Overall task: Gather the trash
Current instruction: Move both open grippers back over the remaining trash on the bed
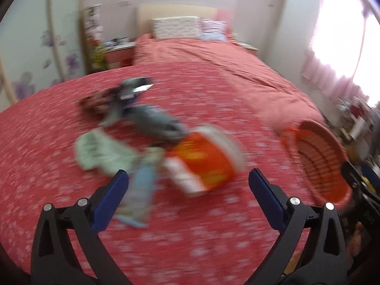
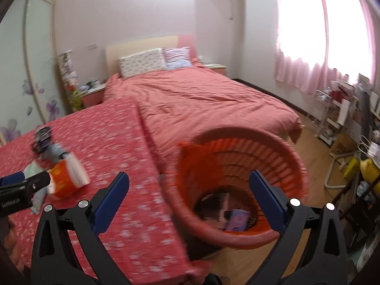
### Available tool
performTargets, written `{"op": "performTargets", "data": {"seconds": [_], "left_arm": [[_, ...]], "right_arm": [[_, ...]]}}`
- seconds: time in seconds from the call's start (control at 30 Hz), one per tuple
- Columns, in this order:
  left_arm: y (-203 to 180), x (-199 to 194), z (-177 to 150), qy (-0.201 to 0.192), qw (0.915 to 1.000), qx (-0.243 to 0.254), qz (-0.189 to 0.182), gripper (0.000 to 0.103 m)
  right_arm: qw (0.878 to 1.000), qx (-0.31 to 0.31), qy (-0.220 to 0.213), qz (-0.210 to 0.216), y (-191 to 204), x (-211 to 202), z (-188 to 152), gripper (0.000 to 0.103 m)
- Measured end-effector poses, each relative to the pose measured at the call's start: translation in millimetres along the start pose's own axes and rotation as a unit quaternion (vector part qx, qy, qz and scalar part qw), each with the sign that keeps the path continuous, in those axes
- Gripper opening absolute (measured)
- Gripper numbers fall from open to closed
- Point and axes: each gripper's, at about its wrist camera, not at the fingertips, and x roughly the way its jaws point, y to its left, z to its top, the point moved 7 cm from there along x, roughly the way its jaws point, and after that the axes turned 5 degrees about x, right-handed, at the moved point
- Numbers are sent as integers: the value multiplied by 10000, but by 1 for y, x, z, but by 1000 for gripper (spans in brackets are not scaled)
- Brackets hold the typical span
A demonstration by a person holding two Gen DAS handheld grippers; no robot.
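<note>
My left gripper (image 1: 188, 178) stands open above a red patterned bed sheet (image 1: 47, 156), with nothing between its blue pads. Blurred trash lies just ahead of it: an orange noodle cup (image 1: 206, 161) on its side, a pale green wrapper (image 1: 102, 149), a light blue wrapper (image 1: 142, 194) and grey and dark wrappers (image 1: 152, 121) farther back. My right gripper (image 2: 188, 178) is open and empty over the mouth of an orange slatted basket (image 2: 239, 159) beside the bed. A purple packet (image 2: 237, 219) and a dark striped piece (image 2: 213, 204) lie in the basket.
A coral quilt (image 2: 201, 104) covers the bed's right half, with pillows (image 2: 142, 65) at the headboard. A nightstand (image 2: 92, 95) stands at the far left. Cluttered shelves and bags (image 2: 351, 142) line the right side under a curtained window. Wooden floor (image 2: 315, 156) shows between them and the bed.
</note>
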Motion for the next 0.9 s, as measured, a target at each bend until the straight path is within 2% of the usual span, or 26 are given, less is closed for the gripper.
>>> {"op": "performTargets", "data": {"seconds": [0.17, 0.3, 0.5, 0.67, 0.9], "left_arm": [[71, -11, -14, -53, 9974, -347, 628, 99], [108, -23, -21, -246, 9934, -222, 1101, 99], [133, -30, -28, -262, 9942, -292, 999, 99], [144, -23, -30, -183, 9954, -432, 836, 99], [142, -3, -30, -26, 9964, -483, 695, 99]], "right_arm": [[9985, -309, 221, 397, 54, 5, -13, 100], [9948, -576, 515, 661, 98, 16, -31, 100], [9887, -823, 938, 832, 141, 33, -55, 100], [9886, -992, 1051, 429, 150, 49, -61, 100], [9933, -598, 859, -500, 113, 67, -35, 98]]}}
